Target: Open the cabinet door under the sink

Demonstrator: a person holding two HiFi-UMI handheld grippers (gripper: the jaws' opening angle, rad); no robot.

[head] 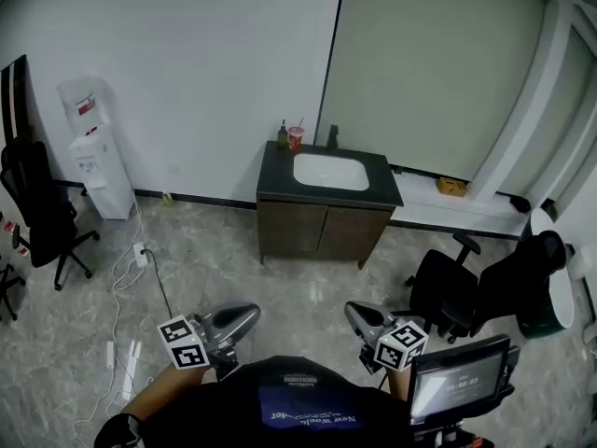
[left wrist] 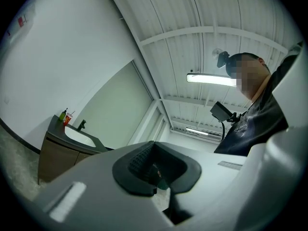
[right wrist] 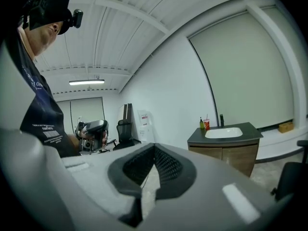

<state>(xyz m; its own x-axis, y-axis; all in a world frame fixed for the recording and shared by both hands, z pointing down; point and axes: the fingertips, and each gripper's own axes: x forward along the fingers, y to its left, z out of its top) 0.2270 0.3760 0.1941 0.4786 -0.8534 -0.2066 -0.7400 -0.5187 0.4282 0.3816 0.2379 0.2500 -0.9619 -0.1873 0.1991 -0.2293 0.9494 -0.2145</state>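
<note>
A dark brown sink cabinet stands against the far wall, with a white basin in its dark top. Both doors are closed. It also shows at the lower left in the left gripper view as the cabinet, and at the right in the right gripper view as the cabinet. My left gripper and right gripper are held low, near my body and well short of the cabinet. Each is shut with nothing between its jaws. The left gripper tilts upward; the right gripper points about level.
A soap bottle and red cup stand on the counter. A water dispenser and office chair are at left. Cables and a power strip lie on the floor. More chairs and a screen are at right.
</note>
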